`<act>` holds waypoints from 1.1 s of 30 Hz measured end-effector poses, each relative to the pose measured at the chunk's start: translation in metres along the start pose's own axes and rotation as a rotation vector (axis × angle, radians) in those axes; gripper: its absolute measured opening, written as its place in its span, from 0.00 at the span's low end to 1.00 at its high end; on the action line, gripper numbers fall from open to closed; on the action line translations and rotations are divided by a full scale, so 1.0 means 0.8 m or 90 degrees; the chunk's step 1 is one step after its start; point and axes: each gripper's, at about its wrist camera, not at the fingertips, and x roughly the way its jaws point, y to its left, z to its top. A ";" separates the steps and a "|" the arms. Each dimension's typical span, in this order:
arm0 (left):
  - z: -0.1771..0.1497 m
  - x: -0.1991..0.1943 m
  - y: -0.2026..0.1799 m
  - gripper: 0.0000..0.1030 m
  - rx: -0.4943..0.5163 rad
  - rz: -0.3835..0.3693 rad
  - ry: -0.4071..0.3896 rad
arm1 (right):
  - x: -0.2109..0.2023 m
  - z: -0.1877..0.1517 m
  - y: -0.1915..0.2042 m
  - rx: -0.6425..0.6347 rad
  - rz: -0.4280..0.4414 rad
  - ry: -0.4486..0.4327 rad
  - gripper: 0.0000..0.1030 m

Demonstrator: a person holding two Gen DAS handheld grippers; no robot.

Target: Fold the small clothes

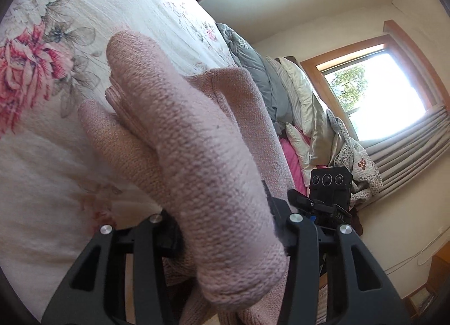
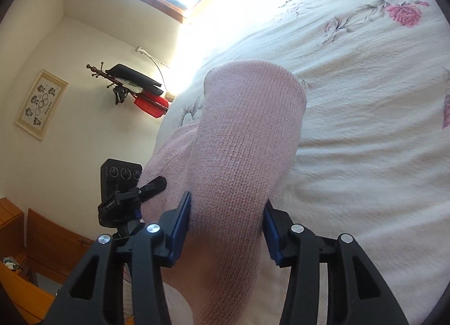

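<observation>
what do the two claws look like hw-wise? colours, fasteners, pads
Both are matte black plastic linkage claws with cut-out arms and round silver pivot screws. The right claw has blue finger pads. The left claw shows dark pads, colour unclear. Each view shows the other unit's black three-lens camera block.

Garment in my grip: pink knitted cloth (image 1: 197, 139), matt, a fine ribbed weave with a slightly fuzzy surface.
My left gripper (image 1: 225, 229): black matt plastic arms, with shiny round metal pins at the joints.
My right gripper (image 2: 227, 221): the same matt black plastic and bright metal pins; its pads (image 2: 180, 229) look blue, smooth and faintly glossy.
Bedspread (image 2: 365, 128): cream woven cloth, matt, lightly crinkled, printed with pink flowers.
Pillows (image 1: 301, 91): pale cloth with a satin sheen.
Window frame (image 1: 312, 77): smooth brown wood.
</observation>
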 end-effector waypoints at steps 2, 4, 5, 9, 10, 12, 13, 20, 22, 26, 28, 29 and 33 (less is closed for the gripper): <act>-0.015 0.019 -0.016 0.42 0.021 0.006 0.006 | -0.025 -0.009 -0.002 -0.010 -0.020 -0.003 0.46; -0.029 0.037 -0.024 0.42 0.028 0.012 0.016 | -0.041 -0.017 -0.012 -0.012 -0.041 -0.002 0.46; -0.035 0.046 -0.025 0.42 0.028 0.018 0.022 | -0.046 -0.021 -0.020 -0.006 -0.048 -0.002 0.46; -0.058 0.078 -0.009 0.42 0.013 0.055 0.046 | -0.047 -0.042 -0.057 0.012 -0.081 0.012 0.46; -0.064 0.083 -0.002 0.42 0.009 0.066 0.049 | -0.044 -0.049 -0.069 0.018 -0.086 0.019 0.46; -0.075 0.087 0.012 0.43 0.003 0.079 0.053 | -0.034 -0.063 -0.087 0.033 -0.087 0.029 0.46; -0.079 0.087 0.022 0.43 -0.002 0.078 0.054 | -0.030 -0.068 -0.092 0.036 -0.086 0.030 0.46; -0.100 0.093 0.073 0.49 -0.034 0.093 0.052 | -0.008 -0.100 -0.113 0.038 -0.109 0.021 0.55; -0.101 0.092 0.075 0.53 -0.044 0.094 0.052 | -0.006 -0.102 -0.119 0.046 -0.099 0.019 0.63; -0.106 0.073 0.057 0.59 -0.040 0.143 0.049 | -0.020 -0.107 -0.117 0.065 -0.103 0.010 0.72; -0.112 0.054 0.042 0.59 -0.032 0.167 0.040 | -0.036 -0.119 -0.108 0.054 -0.096 0.001 0.72; -0.117 0.043 0.032 0.59 -0.022 0.175 0.031 | -0.043 -0.126 -0.104 0.050 -0.095 0.003 0.72; -0.152 0.010 -0.014 0.60 0.043 0.197 0.002 | -0.061 -0.160 -0.093 0.041 -0.099 0.016 0.73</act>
